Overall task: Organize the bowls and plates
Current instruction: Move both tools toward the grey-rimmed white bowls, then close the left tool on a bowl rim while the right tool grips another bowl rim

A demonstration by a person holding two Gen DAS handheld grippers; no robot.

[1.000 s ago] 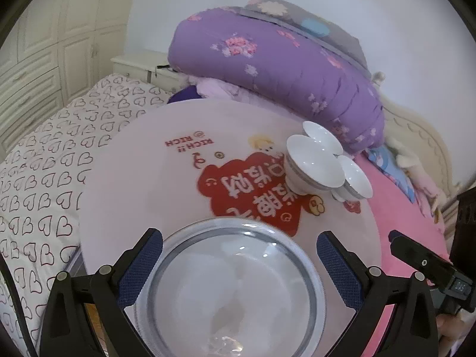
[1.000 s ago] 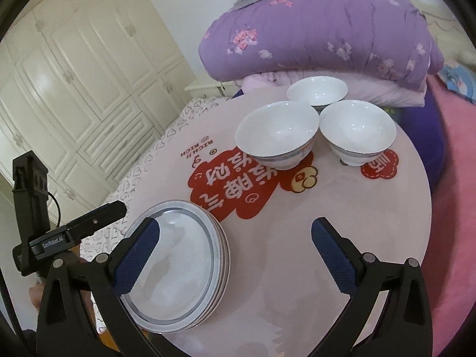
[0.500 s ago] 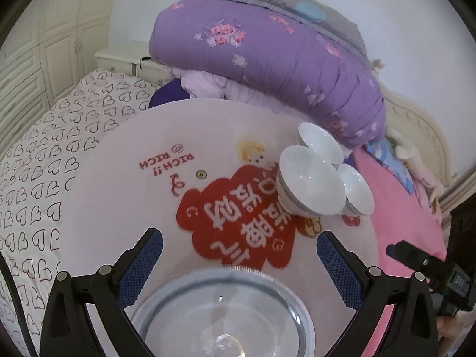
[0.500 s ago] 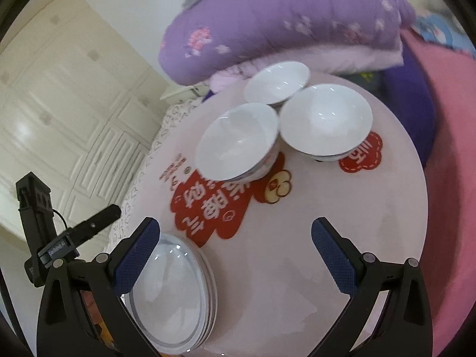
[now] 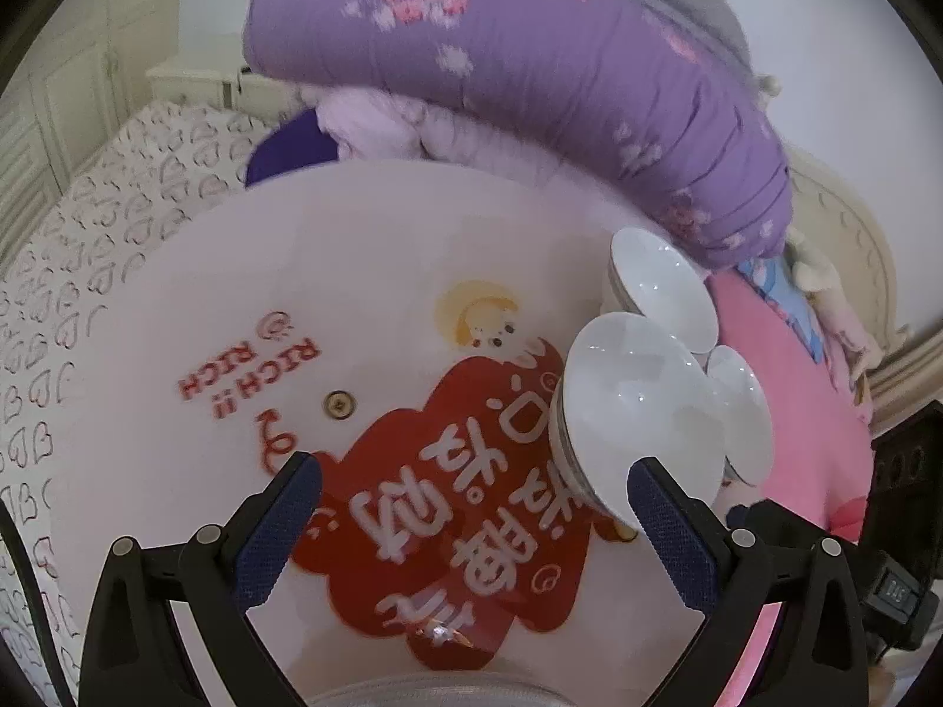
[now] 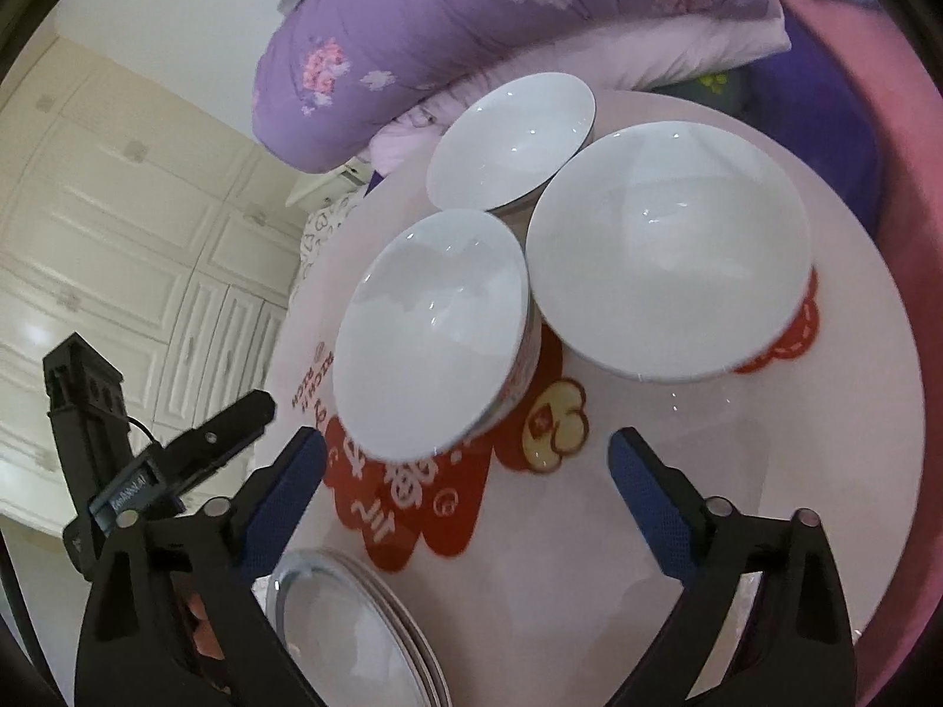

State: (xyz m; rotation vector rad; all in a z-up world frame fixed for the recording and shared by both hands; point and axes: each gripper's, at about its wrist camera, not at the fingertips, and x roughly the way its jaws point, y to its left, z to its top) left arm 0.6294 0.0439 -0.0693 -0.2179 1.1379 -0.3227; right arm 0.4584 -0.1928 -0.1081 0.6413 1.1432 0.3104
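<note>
Three white bowls stand together on the round pink table (image 6: 854, 412): a near-left bowl (image 6: 436, 330), a near-right bowl (image 6: 666, 247) and a far bowl (image 6: 513, 141). The same cluster shows at the right of the left wrist view, nearest bowl (image 5: 642, 412). A stack of silver-rimmed plates (image 6: 348, 630) sits at the table's near edge, its rim just visible in the left wrist view (image 5: 430, 698). My right gripper (image 6: 465, 483) is open and empty, just short of the near-left bowl. My left gripper (image 5: 471, 518) is open and empty above the red table print.
A purple quilt (image 5: 530, 70) and pillows pile behind the table on a bed with a heart-print sheet (image 5: 88, 247) and pink cover (image 5: 795, 412). White wardrobe doors (image 6: 118, 206) stand at the left. The left gripper's body (image 6: 147, 459) shows beside the plates.
Both grippers have moved forward over the table toward the bowls. The plate stack has slid to the bottom edge of the left wrist view. Both stay open.
</note>
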